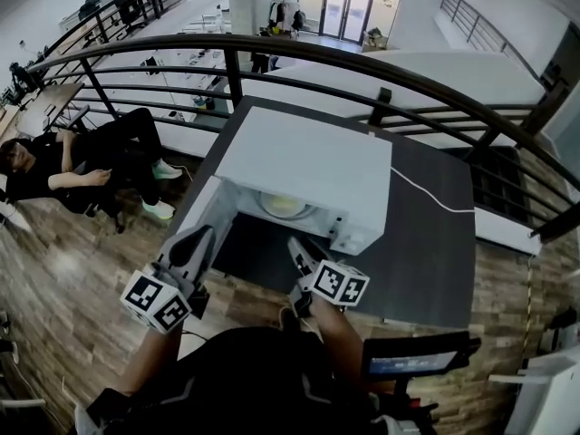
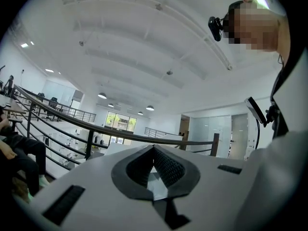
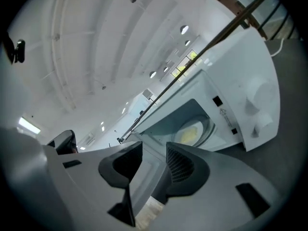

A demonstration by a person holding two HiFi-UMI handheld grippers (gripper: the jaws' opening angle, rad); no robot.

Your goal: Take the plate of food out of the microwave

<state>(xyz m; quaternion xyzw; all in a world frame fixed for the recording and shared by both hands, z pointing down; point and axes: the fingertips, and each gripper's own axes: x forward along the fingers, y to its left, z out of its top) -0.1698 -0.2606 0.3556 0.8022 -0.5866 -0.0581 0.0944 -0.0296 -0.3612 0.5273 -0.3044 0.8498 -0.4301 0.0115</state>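
Observation:
A white microwave [image 1: 308, 161] stands on a dark table [image 1: 426, 252], and its door [image 1: 210, 208] is swung open to the left. Inside it, a plate with yellow food [image 1: 284, 205] rests on the turntable. In the right gripper view the plate [image 3: 191, 133] lies beyond the jaws. My right gripper [image 1: 295, 245] hovers just in front of the opening. It [image 3: 154, 147] is open, and the door's edge [image 3: 149, 177] shows in the gap, untouched by the pads. My left gripper [image 1: 203, 236] is by the door; it [image 2: 154, 148] is shut on nothing and tilted up toward the ceiling.
A dark curved railing [image 1: 362, 62] runs behind the table. A white cable [image 1: 430, 198] crosses the table to the right of the microwave. A person in black [image 1: 82, 166] sits at the far left on the wooden floor. A small screen [image 1: 412, 362] is at lower right.

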